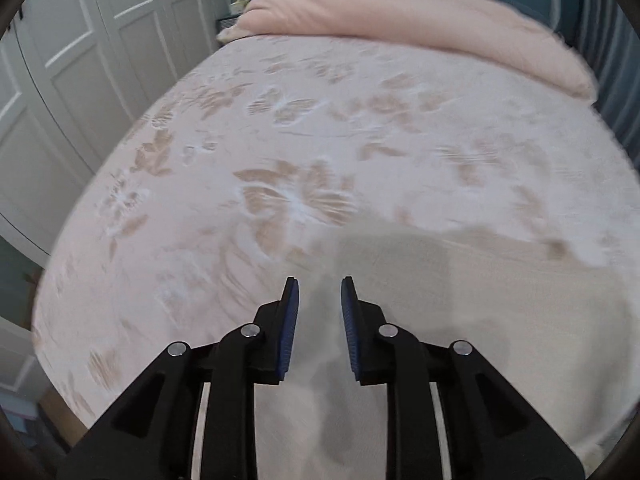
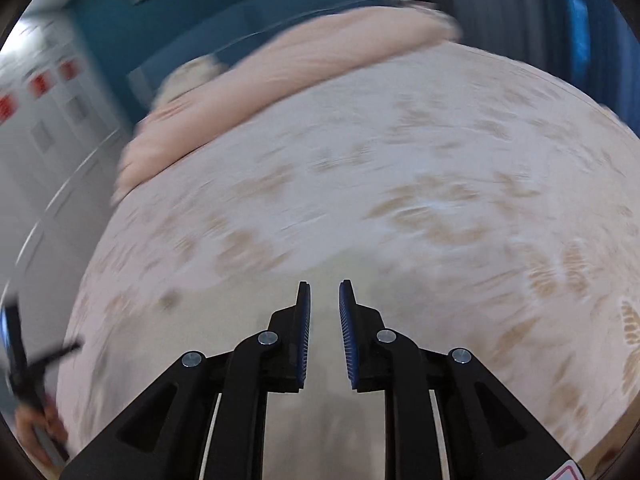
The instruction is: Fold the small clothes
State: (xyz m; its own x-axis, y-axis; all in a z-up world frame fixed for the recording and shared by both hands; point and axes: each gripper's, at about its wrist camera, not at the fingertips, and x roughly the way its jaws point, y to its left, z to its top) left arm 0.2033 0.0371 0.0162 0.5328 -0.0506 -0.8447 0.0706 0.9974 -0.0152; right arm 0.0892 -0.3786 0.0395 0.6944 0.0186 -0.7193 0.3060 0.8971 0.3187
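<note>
A small beige garment (image 1: pixel 460 300) lies flat on the bed, under and to the right of my left gripper (image 1: pixel 319 286). The left gripper is open and empty, hovering above the garment's left part. In the right wrist view the same beige garment (image 2: pixel 248 312) lies under my right gripper (image 2: pixel 324 290), which is open and empty above it. The garment's outline is blurred in both views. The left gripper also shows at the far left of the right wrist view (image 2: pixel 24 360), held by a hand.
The bed has a pale pink cover with a tan floral print (image 1: pixel 296 200). A rolled pink duvet (image 1: pixel 400 12) lies along the far end. White wardrobe doors (image 1: pixel 80 60) stand to the left. A teal wall (image 2: pixel 200 20) is behind the bed.
</note>
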